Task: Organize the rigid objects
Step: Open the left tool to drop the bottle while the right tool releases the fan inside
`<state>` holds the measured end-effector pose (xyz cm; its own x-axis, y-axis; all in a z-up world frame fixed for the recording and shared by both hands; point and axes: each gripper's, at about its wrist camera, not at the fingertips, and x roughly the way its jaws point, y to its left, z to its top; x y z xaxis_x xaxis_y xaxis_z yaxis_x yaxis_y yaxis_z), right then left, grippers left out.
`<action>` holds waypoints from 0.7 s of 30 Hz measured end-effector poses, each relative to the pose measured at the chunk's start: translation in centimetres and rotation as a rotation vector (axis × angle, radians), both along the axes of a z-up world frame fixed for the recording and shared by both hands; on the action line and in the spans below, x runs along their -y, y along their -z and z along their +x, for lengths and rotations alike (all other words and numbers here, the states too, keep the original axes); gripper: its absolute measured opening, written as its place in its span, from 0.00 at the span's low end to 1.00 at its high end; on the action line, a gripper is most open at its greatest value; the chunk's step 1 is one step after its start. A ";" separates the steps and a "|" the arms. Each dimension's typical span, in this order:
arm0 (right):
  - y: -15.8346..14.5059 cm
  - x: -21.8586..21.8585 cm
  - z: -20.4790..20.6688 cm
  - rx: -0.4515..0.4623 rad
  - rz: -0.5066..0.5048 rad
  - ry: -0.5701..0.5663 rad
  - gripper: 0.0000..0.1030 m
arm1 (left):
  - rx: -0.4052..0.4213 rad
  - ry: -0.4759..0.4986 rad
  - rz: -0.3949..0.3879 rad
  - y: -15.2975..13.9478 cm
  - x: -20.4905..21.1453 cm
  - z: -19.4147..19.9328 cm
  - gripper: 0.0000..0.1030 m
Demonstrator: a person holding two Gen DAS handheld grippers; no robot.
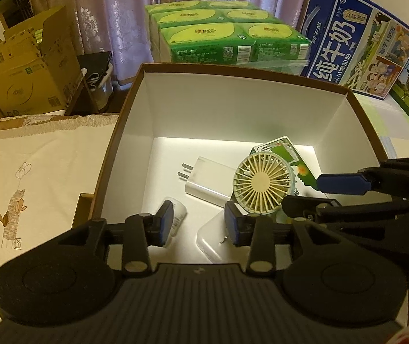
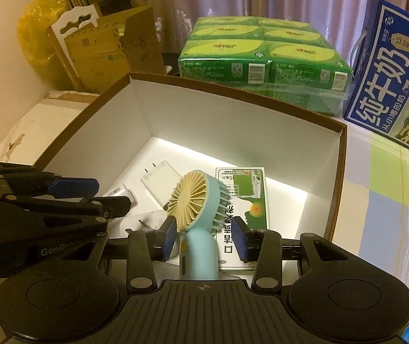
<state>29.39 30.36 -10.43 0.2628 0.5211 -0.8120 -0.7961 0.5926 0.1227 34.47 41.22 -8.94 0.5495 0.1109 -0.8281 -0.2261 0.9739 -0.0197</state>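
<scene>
Right gripper [image 2: 204,236] straddles the small blue fan's [image 2: 197,229] handle inside the brown box [image 2: 339,172], its pads clear of it. Left gripper [image 1: 200,223] hangs parted and empty above a white case [image 1: 211,242]. Only the right view shows the fan's handle; only the left, a cream cloth [image 1: 32,177].

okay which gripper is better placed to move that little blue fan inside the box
Right. The right gripper is open with the fan handle between its pads; the left gripper hangs open over the white charger side.
</scene>
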 end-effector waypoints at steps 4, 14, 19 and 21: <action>-0.5 0.5 -0.4 -0.002 0.013 -0.010 0.40 | 0.007 0.000 -0.003 -0.4 0.1 -0.4 0.36; -2.0 2.1 -1.5 -0.015 0.054 0.002 0.44 | 0.033 0.008 -0.008 -1.9 0.8 -1.6 0.36; -3.4 3.4 -2.5 -0.014 0.091 -0.002 0.47 | 0.059 0.010 -0.017 -3.1 1.3 -2.8 0.36; -3.9 3.9 -3.0 -0.013 0.108 -0.003 0.49 | 0.072 0.008 -0.020 -3.6 1.5 -3.5 0.38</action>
